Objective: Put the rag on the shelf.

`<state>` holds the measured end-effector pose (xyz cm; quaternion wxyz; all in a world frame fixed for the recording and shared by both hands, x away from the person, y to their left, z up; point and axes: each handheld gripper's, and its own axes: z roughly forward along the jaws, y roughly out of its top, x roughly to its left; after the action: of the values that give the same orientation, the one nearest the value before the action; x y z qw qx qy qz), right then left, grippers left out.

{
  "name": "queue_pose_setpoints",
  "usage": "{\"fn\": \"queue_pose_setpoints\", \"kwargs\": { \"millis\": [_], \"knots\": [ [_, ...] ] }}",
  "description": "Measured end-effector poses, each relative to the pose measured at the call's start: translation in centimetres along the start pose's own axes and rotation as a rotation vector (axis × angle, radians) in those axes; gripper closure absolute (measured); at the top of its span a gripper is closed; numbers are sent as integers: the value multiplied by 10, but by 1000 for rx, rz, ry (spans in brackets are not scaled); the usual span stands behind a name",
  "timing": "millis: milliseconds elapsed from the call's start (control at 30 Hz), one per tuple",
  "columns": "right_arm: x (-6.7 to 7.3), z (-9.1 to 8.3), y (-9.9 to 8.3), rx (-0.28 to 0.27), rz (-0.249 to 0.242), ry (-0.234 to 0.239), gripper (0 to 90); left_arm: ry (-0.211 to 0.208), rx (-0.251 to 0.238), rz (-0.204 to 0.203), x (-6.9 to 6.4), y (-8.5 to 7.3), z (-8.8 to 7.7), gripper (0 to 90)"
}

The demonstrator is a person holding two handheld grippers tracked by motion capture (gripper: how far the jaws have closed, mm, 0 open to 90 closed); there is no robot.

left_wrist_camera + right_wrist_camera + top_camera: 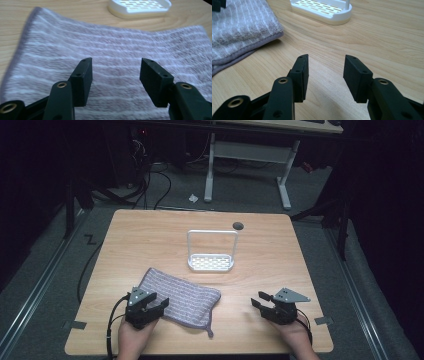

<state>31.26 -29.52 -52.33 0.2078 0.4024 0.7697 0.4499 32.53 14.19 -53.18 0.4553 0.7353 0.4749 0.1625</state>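
Note:
A purple-grey striped towel [182,299] lies flat on the wooden table [150,240], near its front edge and left of centre. My left gripper [161,305] hovers over the towel's near left part, open; in the left gripper view [115,72] its jaws stand apart above the towel [120,52] with nothing between them. My right gripper [256,301] is open over bare wood at the front right; the right gripper view [325,72] shows its jaws apart, with the towel [239,32] off to the left.
A white rack [212,262] with a slotted base and a tall wire hoop stands mid-table behind the towel; it also appears in the gripper views [140,7] [322,11]. A dark round grommet [238,225] sits near the table's far edge.

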Motion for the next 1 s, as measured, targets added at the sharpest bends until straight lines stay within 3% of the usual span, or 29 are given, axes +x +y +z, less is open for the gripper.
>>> {"fn": "queue_pose_setpoints", "kwargs": {
  "millis": [67,100,133,267,400,500,567,600,633,767,800,867,900,1000],
  "knots": [
    [3,-2,-2,9,-11,-7,574,-22,12,15,-7,0,1,462],
    [5,-4,-3,11,-15,-10,576,-22,12,15,-7,0,1,511],
    [7,-5,-2,10,-20,-11,578,-38,42,48,-13,0,3,587],
    [10,-8,-1,-3,-17,-20,586,-51,51,71,-20,-1,2,681],
    [11,1,-1,12,-12,-12,589,-48,62,81,-21,-2,1,767],
    [12,6,-1,24,-14,-7,608,-11,151,87,-18,-5,11,864],
    [13,7,0,27,-17,-5,624,-10,137,76,-14,-5,12,898],
    [15,7,1,28,-22,5,650,47,136,103,-7,-1,13,899],
    [17,7,1,27,-26,11,660,72,127,128,1,2,15,899],
    [23,10,-1,54,-55,38,731,135,102,52,30,6,13,882],
    [24,12,-1,62,-51,46,755,152,95,15,35,6,8,848],
    [28,16,-1,70,-39,65,803,146,71,-23,33,4,1,741],
    [30,19,0,74,-31,82,821,132,52,-21,29,3,-4,712],
    [43,30,11,77,-35,104,851,35,32,3,5,1,-11,707]
  ]
}}
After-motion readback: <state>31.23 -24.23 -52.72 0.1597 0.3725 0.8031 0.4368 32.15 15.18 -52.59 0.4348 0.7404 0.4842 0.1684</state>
